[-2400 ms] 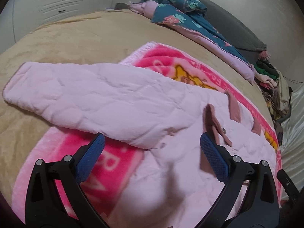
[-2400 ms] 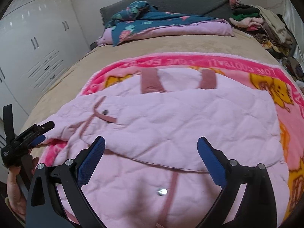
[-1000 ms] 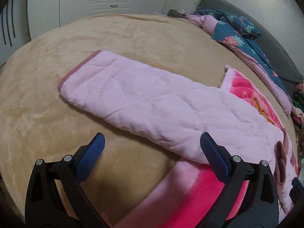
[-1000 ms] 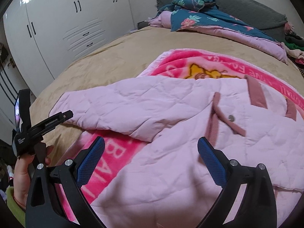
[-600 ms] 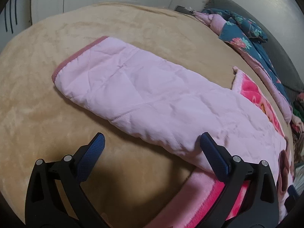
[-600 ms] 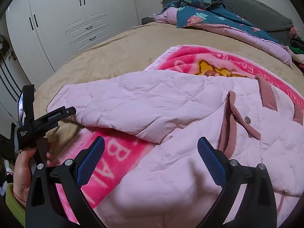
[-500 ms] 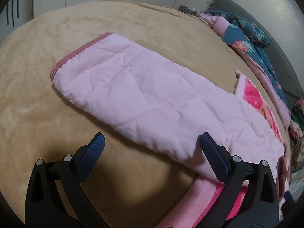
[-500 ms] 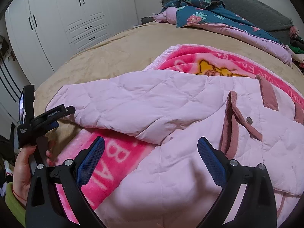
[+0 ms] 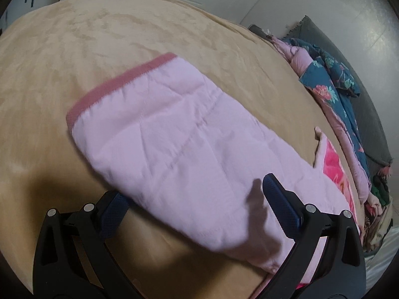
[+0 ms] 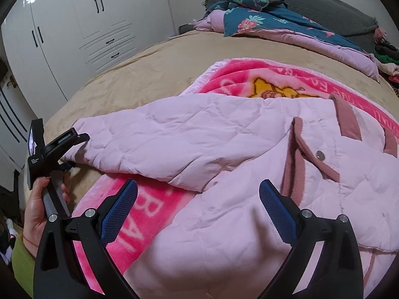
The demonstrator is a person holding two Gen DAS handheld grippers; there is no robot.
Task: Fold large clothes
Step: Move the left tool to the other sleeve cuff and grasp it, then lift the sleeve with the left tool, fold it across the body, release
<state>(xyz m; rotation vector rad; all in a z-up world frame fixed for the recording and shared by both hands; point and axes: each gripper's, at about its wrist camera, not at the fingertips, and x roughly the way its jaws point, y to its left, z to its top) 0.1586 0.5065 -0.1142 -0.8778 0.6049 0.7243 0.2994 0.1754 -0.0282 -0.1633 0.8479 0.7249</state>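
Between the spread fingers of the left gripper lies the pink jacket's sleeve (one finger under its edge) — the right gripper, also wide, hovers over the jacket on the bed

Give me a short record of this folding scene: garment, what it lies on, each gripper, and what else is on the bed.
garment: pink quilted jacket, sleeve stretched out sideways
sleeve cuff: darker pink trim, lying on tan bedspread
under jacket body: pink printed blanket
left gripper: open, straddling the sleeve edge
right gripper: open, above the jacket body
also on bed: floral quilt at far end
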